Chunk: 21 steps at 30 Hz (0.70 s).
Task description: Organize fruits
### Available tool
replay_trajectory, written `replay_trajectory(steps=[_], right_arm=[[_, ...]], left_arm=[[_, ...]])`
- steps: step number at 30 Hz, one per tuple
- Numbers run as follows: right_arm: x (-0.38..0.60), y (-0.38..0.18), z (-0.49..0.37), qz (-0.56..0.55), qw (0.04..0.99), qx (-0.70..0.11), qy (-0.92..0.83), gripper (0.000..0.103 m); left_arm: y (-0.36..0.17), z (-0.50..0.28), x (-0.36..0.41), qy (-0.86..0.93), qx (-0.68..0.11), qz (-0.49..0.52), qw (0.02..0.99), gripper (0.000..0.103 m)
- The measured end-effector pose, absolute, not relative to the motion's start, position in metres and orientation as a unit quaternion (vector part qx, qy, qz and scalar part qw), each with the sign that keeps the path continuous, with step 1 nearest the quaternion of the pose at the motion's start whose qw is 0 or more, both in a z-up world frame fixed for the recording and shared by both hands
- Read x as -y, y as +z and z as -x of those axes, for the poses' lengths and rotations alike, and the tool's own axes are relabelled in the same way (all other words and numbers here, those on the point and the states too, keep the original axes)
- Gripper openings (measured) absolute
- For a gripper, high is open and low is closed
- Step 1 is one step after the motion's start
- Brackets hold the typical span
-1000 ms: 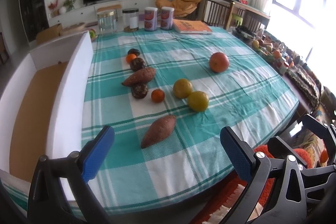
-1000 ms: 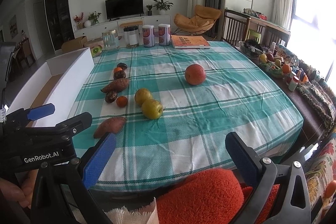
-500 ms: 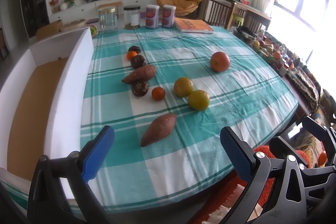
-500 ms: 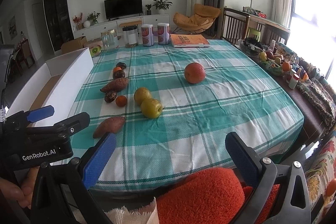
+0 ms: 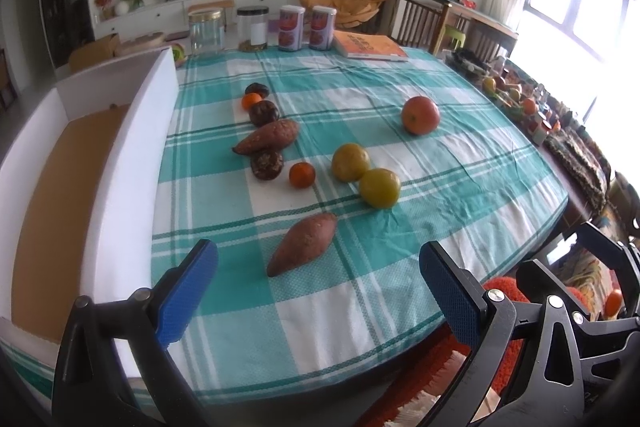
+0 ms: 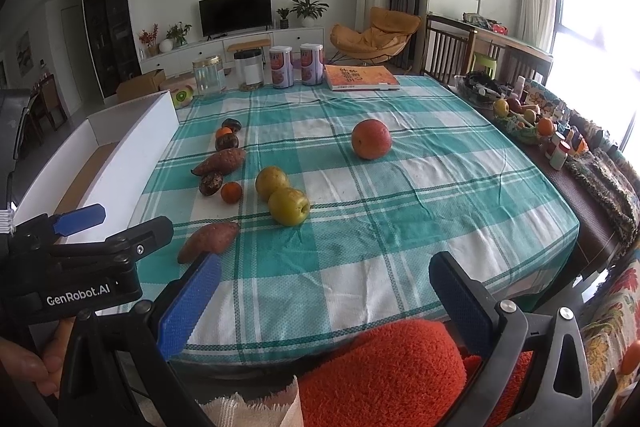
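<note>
Fruits lie on a teal checked tablecloth (image 5: 440, 163). The nearest is a sweet potato (image 5: 303, 243), also in the right wrist view (image 6: 209, 241). Behind it lie two yellow-green apples (image 5: 379, 187) (image 5: 351, 161), a small orange (image 5: 302, 174), a dark round fruit (image 5: 267, 165), a second sweet potato (image 5: 267, 141) and a large red-orange fruit (image 5: 420, 115). A white box with a brown floor (image 5: 132, 155) stands at the left. My left gripper (image 5: 318, 285) is open, just short of the near sweet potato. My right gripper (image 6: 324, 297) is open over the table's near edge.
Jars (image 5: 206, 31), two cans (image 5: 292, 27) and an orange book (image 5: 370, 46) stand at the table's far end. A side table with a fruit bowl (image 6: 516, 119) runs along the right. An orange-red cushion (image 6: 384, 371) sits below the near edge.
Both grippers have edged slightly forward toward the table. Nothing was taken hold of and the fruits have not moved.
</note>
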State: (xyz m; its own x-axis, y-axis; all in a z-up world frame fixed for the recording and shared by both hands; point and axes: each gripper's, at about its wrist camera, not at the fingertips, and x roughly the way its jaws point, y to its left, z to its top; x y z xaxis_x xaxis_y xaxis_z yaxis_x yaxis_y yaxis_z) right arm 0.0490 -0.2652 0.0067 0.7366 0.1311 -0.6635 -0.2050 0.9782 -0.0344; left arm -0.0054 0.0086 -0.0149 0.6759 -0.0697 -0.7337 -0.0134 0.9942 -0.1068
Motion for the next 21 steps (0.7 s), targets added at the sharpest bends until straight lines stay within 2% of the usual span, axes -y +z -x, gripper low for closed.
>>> replay_trajectory(steps=[7, 12, 14, 16, 18, 21], right_arm=[[0.266, 0.01, -0.05, 0.072, 0.931, -0.346, 0.094, 0.103], [0.286, 0.047, -0.051, 0.227, 0.936, -0.266, -0.042, 0.103], [0.3, 0.057, -0.056, 0.266, 0.923, -0.269, -0.074, 0.103], [0.324, 0.063, -0.064, 0.214, 0.926, -0.31, -0.028, 0.103], [0.355, 0.061, -0.068, 0.082, 0.934, -0.343, 0.048, 0.103], [0.381, 0.036, -0.07, -0.044, 0.935, -0.346, 0.073, 0.103]], left_arm=[[-0.015, 0.006, -0.009, -0.016, -0.4, 0.054, 0.915, 0.101], [-0.006, 0.004, -0.016, -0.022, -0.386, 0.071, 0.919, 0.101], [0.0, 0.0, -0.02, -0.03, -0.385, 0.078, 0.919, 0.101], [0.004, -0.002, -0.024, -0.036, -0.39, 0.084, 0.916, 0.101], [0.003, -0.002, -0.032, -0.047, -0.396, 0.093, 0.912, 0.101], [-0.016, 0.001, -0.039, -0.047, -0.414, 0.081, 0.905, 0.101]])
